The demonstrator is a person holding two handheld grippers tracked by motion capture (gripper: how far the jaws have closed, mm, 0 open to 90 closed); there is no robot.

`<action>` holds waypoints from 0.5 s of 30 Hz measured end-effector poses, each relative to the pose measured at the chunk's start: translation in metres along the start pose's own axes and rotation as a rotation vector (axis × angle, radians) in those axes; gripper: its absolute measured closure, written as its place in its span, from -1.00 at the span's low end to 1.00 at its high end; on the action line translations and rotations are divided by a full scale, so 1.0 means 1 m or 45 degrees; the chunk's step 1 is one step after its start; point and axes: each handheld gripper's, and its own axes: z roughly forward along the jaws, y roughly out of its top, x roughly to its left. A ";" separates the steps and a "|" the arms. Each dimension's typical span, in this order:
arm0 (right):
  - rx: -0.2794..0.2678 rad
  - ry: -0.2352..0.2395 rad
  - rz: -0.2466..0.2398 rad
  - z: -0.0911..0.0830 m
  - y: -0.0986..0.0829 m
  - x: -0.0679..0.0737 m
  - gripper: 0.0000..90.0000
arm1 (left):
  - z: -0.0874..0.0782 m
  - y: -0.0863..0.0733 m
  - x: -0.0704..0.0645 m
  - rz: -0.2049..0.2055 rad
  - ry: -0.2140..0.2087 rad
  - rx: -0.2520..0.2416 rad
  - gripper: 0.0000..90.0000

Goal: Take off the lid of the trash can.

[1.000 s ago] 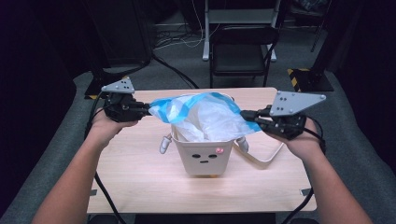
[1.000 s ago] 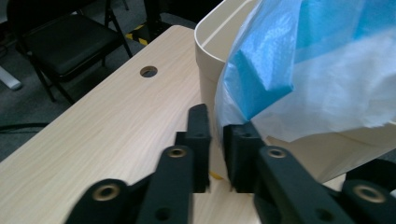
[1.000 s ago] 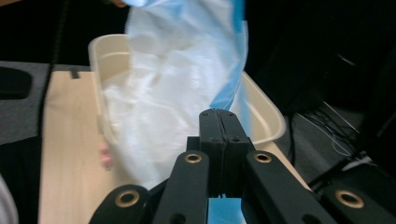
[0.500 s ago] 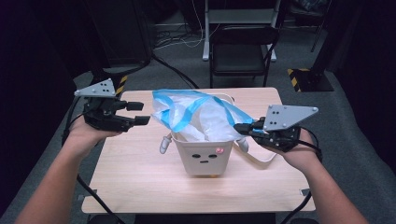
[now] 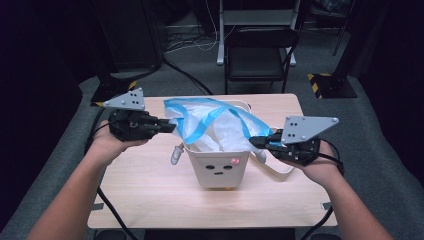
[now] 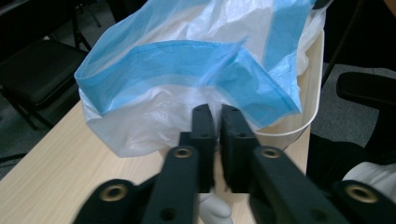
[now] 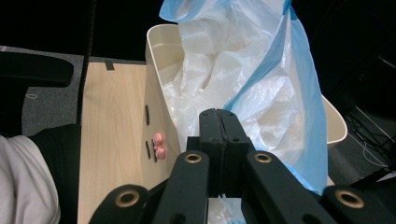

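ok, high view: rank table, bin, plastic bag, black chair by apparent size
1. Table, clearly largest.
2. Black chair and plastic bag: look about alike; the chair stands farther from the camera, so unranked.
3. Bin: smallest showing, though the bag hides its top.

I log: bag (image 5: 220, 125), translucent white with a blue band; bin (image 5: 218, 169), cream, black dash-face, pink cheek dot; table (image 5: 145, 185), pale wood grain; jaws black.
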 end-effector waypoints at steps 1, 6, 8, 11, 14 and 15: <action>-0.001 0.006 0.002 -0.001 -0.001 0.000 0.99 | 0.001 -0.002 0.000 -0.004 0.000 -0.002 0.98; -0.027 0.048 -0.002 -0.006 -0.005 0.007 1.00 | 0.000 -0.014 -0.001 -0.010 -0.026 0.005 0.99; -0.034 0.073 -0.018 -0.007 -0.007 0.013 1.00 | -0.004 -0.025 -0.001 -0.034 -0.036 -0.011 0.99; -0.028 0.095 -0.027 -0.006 -0.011 0.019 1.00 | -0.005 -0.033 -0.001 -0.054 -0.050 -0.027 0.99; 0.013 0.117 -0.035 0.001 -0.022 0.028 1.00 | -0.003 -0.045 -0.001 -0.076 -0.062 -0.027 0.99; 0.050 0.125 -0.034 0.006 -0.030 0.031 1.00 | -0.001 -0.052 0.000 -0.090 -0.064 -0.019 0.99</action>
